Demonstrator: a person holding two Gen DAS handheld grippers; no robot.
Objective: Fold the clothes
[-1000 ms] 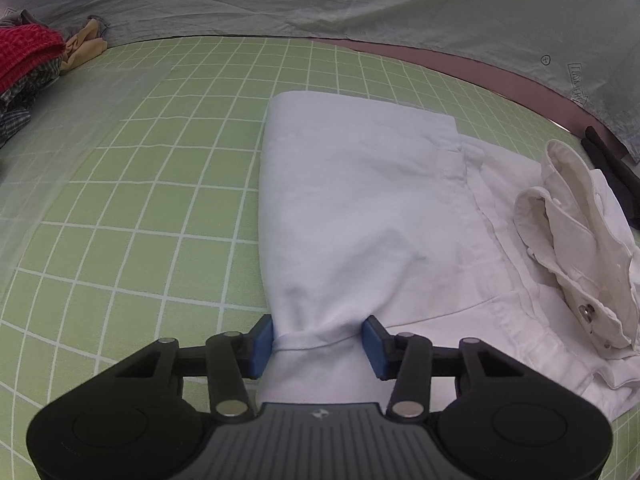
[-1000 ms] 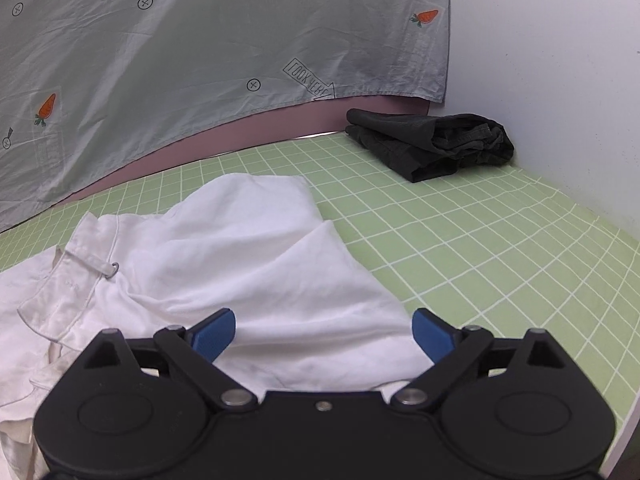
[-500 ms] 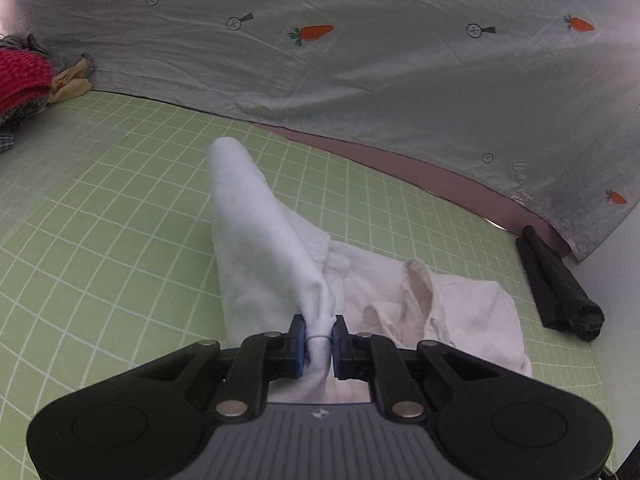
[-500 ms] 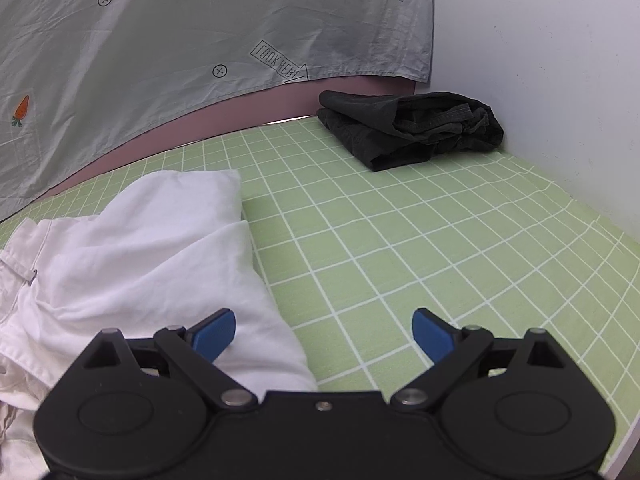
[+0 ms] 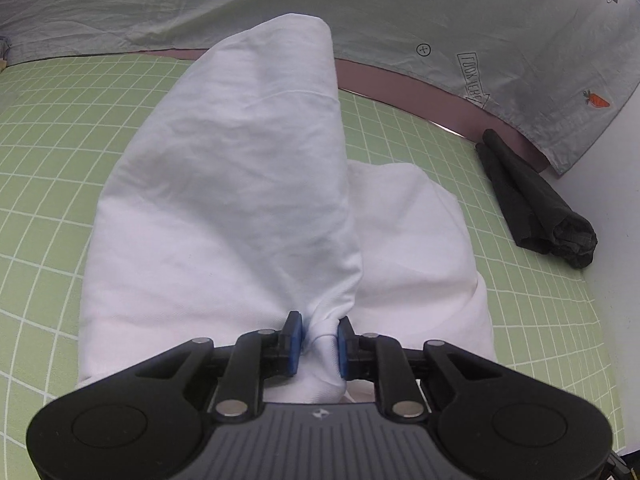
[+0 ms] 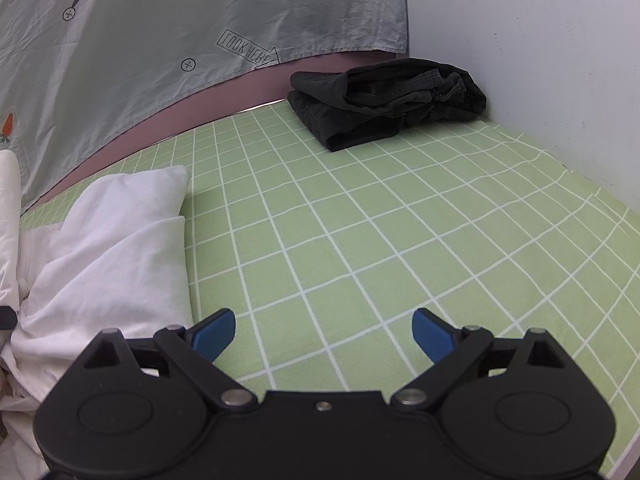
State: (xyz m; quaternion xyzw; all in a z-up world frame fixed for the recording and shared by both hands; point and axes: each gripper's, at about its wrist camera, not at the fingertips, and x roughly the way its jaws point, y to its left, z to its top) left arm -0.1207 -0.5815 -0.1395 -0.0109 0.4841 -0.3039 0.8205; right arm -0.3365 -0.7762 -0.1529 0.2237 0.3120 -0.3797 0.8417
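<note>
White garment, now a lifted soft crumpled cone, bunched in the just-easing left claw; right claw apart, apparently empty.

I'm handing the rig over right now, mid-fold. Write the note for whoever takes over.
Left gripper: shut on a bunched edge of the white cotton garment; its fingers have just eased slightly, cloth between them. That part is lifted over the rest of the garment.
Right gripper: open, empty, over the green checked mat, beside the garment.
Folded black garment lies at the far corner by the wall.
Done: fold begun. Left: lay the lifted part down, smooth it, finish folding.
</note>
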